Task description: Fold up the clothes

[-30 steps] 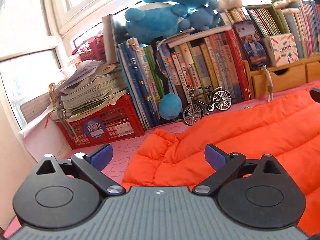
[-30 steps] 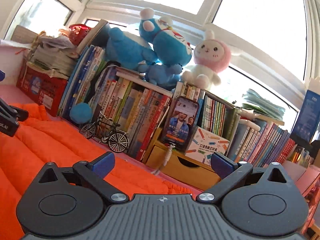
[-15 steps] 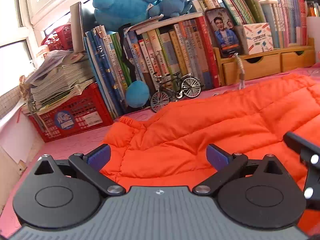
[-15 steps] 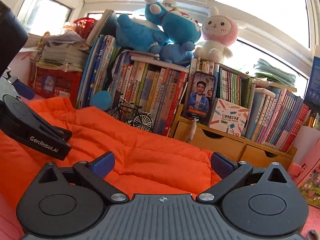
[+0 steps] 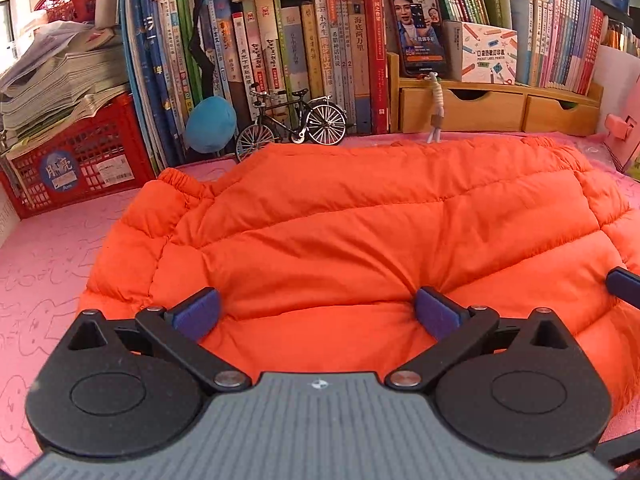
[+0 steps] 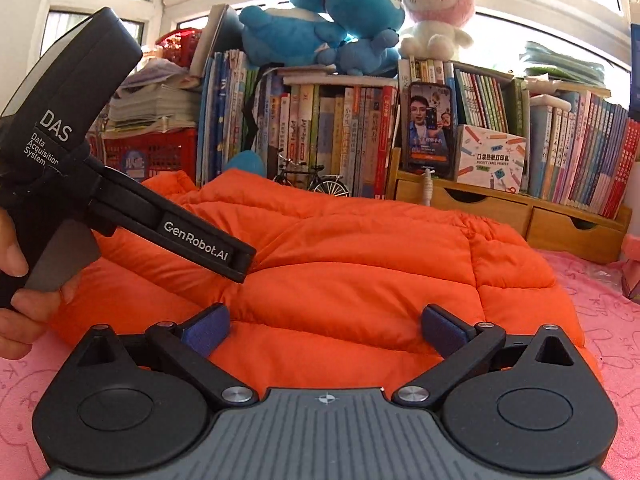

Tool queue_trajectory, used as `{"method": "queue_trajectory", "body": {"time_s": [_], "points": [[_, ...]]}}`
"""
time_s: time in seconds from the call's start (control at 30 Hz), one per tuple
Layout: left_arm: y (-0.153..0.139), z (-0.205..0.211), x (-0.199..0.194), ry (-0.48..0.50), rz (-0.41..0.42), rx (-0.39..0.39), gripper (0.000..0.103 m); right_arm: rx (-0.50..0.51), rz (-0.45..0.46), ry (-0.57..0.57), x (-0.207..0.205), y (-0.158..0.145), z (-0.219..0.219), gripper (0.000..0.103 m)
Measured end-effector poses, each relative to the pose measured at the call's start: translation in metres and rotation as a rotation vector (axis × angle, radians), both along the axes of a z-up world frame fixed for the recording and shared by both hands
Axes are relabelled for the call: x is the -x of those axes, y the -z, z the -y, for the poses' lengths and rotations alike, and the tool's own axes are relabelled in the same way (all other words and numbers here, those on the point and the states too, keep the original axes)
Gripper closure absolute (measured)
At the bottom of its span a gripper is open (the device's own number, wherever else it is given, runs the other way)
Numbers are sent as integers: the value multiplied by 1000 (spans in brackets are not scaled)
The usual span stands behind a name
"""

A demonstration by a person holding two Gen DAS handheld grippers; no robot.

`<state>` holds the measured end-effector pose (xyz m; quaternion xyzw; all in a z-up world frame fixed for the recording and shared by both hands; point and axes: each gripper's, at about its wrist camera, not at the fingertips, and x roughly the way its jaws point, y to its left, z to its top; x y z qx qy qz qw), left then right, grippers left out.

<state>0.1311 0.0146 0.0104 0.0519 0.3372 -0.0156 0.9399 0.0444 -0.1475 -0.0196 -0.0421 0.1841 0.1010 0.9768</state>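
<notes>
Both grippers agape, seemingly touching orange jacket just ahead.

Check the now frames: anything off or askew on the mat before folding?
Nothing damaged or spilled. The orange jacket lies puffy and creased on the pink mat, unfolded; both grippers, left and right, are open over it.

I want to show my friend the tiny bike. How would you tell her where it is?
Find the long row of upright books at the back of the pink mat. At their foot, just behind the puffy orange jacket, stands a little black model bicycle beside a round blue plush ball. It is the only thing there with thin spoked wheels.
</notes>
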Motion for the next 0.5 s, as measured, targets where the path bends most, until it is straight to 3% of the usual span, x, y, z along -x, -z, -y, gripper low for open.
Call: {"method": "queue_trajectory", "body": {"time_s": [0.13, 0.2, 0.3, 0.5], "points": [[4, -8, 3, -28, -1, 40, 0, -93, 5, 73, -10, -5, 11, 0], [7, -10, 4, -31, -6, 48, 0, -90, -25, 85, -21, -3, 9, 0], [10, -9, 6, -20, 1, 27, 0, 13, -41, 107, -30, 5, 0, 0], [16, -27, 14, -21, 36, 29, 0, -23, -95, 185, -37, 5, 32, 0]]}}
